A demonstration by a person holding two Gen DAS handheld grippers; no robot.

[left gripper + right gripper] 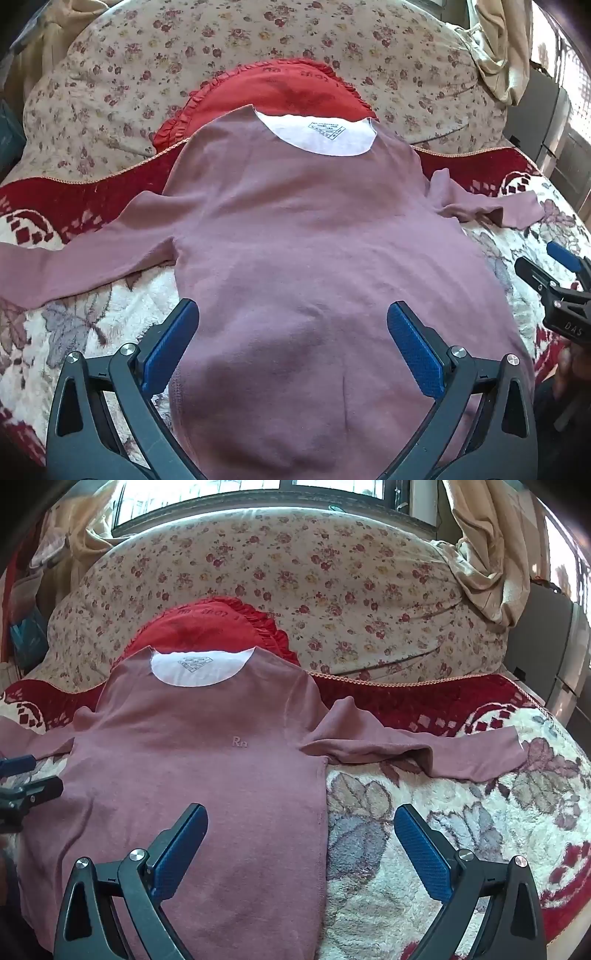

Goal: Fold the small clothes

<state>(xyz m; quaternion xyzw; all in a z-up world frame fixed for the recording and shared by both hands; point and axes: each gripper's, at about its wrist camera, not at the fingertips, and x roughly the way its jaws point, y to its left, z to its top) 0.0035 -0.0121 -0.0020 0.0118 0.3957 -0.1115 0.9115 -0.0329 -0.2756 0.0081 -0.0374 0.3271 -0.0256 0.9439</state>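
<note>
Nearest our left camera, the left gripper (293, 319) hangs with its jaws spread wide above the lower body of the shirt (295, 258), nothing between the blue pads (415, 350) and no cloth pinched. The mauve long-sleeved shirt lies front up and mostly flat on the blanket (74, 332), collar away from us and hem toward us.

Going left to right, the left sleeve (74, 258) stretches out straight toward the frame edge, with bare blanket below it. The body fills the middle, with a soft bulge and a crease near the hem. The right sleeve (424, 749) is bent and rumpled at the armpit, its cuff reaching out over the blanket's leaf pattern. Right of the shirt's side seam we see a wide stretch of bare blanket.

Behind the collar sits a red frilled cushion (207, 624), and behind that a flowered quilt (332, 590) piled against the window (207, 494). The collar overlaps the cushion's front.

Inside the neck, a white lining carries a printed label (194, 663); we cannot read its words. Small raised letters (240, 742) "Rn" sit on the chest. The cushion bears stitched writing too faint to read.

The right gripper (301, 821) is likewise wide apart, straddling the shirt's right side edge, holding nothing.
</note>
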